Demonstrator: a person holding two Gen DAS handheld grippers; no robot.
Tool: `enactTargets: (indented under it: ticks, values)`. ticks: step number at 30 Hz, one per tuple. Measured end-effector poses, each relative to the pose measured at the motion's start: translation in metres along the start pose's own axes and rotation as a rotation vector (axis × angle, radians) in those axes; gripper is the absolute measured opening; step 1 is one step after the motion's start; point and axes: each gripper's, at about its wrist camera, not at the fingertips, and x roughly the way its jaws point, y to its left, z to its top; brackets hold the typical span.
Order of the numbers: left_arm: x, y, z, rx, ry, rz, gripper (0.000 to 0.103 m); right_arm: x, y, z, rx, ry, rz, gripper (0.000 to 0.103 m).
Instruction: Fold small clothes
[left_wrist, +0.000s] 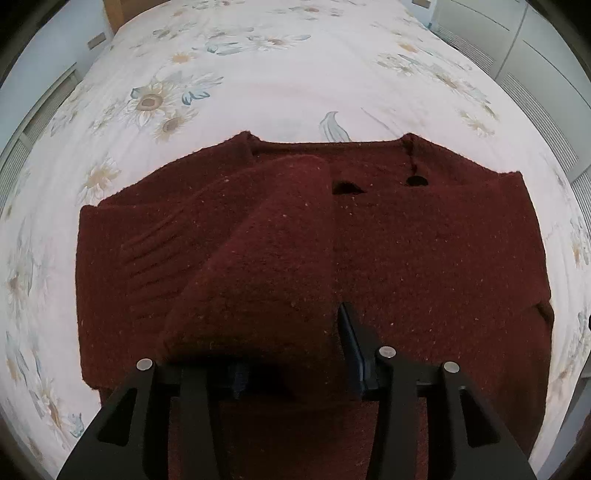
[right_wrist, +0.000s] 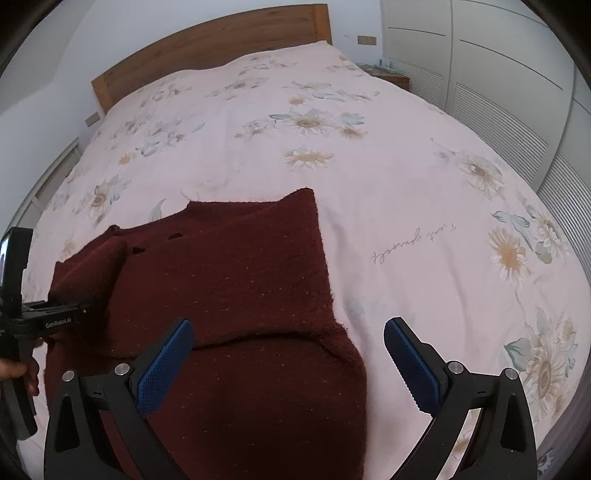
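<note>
A dark red knitted sweater (left_wrist: 424, 258) lies flat on a bed whose cover (left_wrist: 295, 85) is pale pink with printed sunflowers. In the left wrist view the neckline is at the far edge, and a sleeve (left_wrist: 266, 266) is folded across the body from the left, its thick end bunched up right at the left hand-held gripper (left_wrist: 291, 354). That gripper's right finger (left_wrist: 351, 347), with a blue pad, stands clear at the sleeve's edge, while the left finger is hidden under the bunched knit; the jaws are part way apart, with the sleeve between them, and I cannot tell whether the pads press on it. In the right wrist view the sweater (right_wrist: 229, 295) fills the lower left, its right side already folded in to a straight edge, with a crease running across its lower part. The right hand-held gripper (right_wrist: 288, 336) hovers over the sweater's near right corner with its jaws spread wide and nothing between them; one blue pad (right_wrist: 166, 365) is over the knit, the other over the bare cover just beside the edge. At the left border of that view the other gripper's black body (right_wrist: 48, 321) shows above the sweater's left side, with fingers of a hand (right_wrist: 22, 373) around its handle. A wooden headboard (right_wrist: 207, 48) stands at the far end of the bed, and white slatted wardrobe doors (right_wrist: 517, 122) run along the right.
</note>
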Motion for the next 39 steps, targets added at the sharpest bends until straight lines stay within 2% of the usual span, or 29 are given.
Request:
enactTargets:
  ticks: [2,4,5,7,10,15,21,24,31,35,37,39]
  values:
    - [-0.002,-0.003,-0.001,0.025,0.004,0.016,0.046,-0.001,0.000,-0.001,-0.002,-0.001,0.003,0.102]
    - [-0.007,-0.004,-0.003,0.036,-0.006,0.010,0.065,-0.002,0.001,-0.001,-0.001,-0.002,0.004,0.102]
    - [-0.009,-0.003,-0.004,0.034,-0.009,0.004,0.070,-0.002,0.001,-0.002,-0.002,-0.002,0.008,0.102]
    - [-0.012,-0.003,-0.006,0.044,0.003,-0.018,0.096,-0.003,0.000,-0.002,-0.005,-0.008,0.013,0.102]
    - [-0.018,-0.003,-0.015,0.103,0.015,-0.049,0.102,-0.005,-0.005,-0.004,0.012,-0.013,0.013,0.102]
    - [-0.031,0.018,-0.037,0.094,0.002,-0.070,0.102,-0.005,-0.002,-0.005,0.002,-0.006,0.004,0.102]
    - [-0.060,0.065,-0.040,0.058,-0.043,-0.019,0.102,-0.005,0.018,-0.005,-0.049,-0.009,0.014,0.102]
    - [-0.064,0.093,-0.040,0.030,-0.020,0.001,0.102,-0.002,0.032,-0.005,-0.078,0.000,0.022,0.102]
    - [-0.037,0.139,-0.058,-0.013,0.028,0.093,0.101,0.009,0.063,-0.011,-0.165,0.040,0.021,0.102]
    - [-0.011,0.149,-0.062,-0.010,0.068,0.090,0.100,0.017,0.076,-0.017,-0.184,0.066,0.020,0.102]
    - [0.000,0.152,-0.060,-0.007,0.083,0.096,0.090,0.021,0.086,-0.021,-0.205,0.080,0.011,0.102]
    - [0.015,0.152,-0.057,-0.006,0.112,0.092,0.089,0.025,0.098,-0.025,-0.246,0.093,0.007,0.102]
